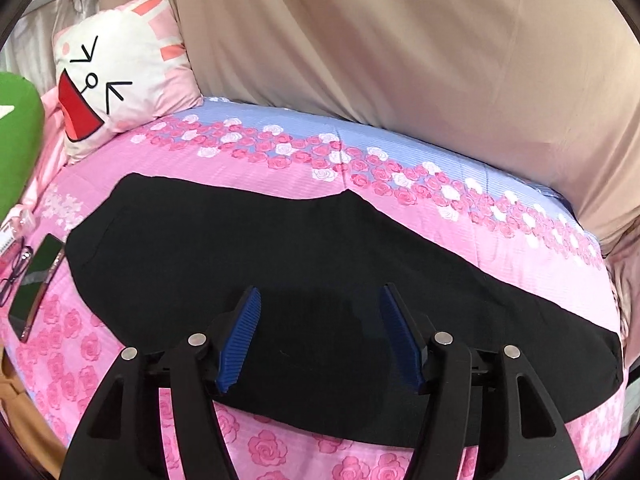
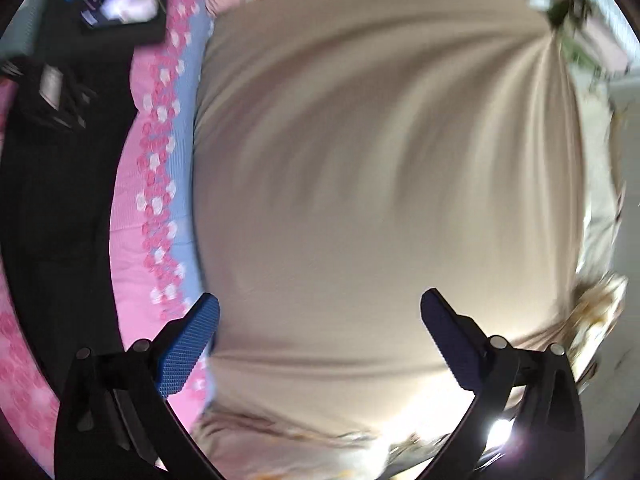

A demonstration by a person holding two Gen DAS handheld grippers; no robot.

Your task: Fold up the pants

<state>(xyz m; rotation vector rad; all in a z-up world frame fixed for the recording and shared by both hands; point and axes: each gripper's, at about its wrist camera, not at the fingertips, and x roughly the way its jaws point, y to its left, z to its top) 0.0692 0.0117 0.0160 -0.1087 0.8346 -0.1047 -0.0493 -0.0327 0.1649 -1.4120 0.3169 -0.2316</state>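
Both sets of jaws gape wide, empty. Left gripper (image 1: pixel 320 334) hovers over the black pants (image 1: pixel 280 272), spread flat on the bed (image 1: pixel 280 448) for folding; right gripper (image 2: pixel 320 336) faces the beige drape (image 2: pixel 380 160) beyond.

L gripper (image 1: pixel 320 300) fingers apart, R gripper (image 2: pixel 320 308) too

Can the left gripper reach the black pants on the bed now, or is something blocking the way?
Probably yes. The left gripper is open and sits right over the black pants, which lie flat on the floral quilt. Nothing lies between its fingers and the fabric.
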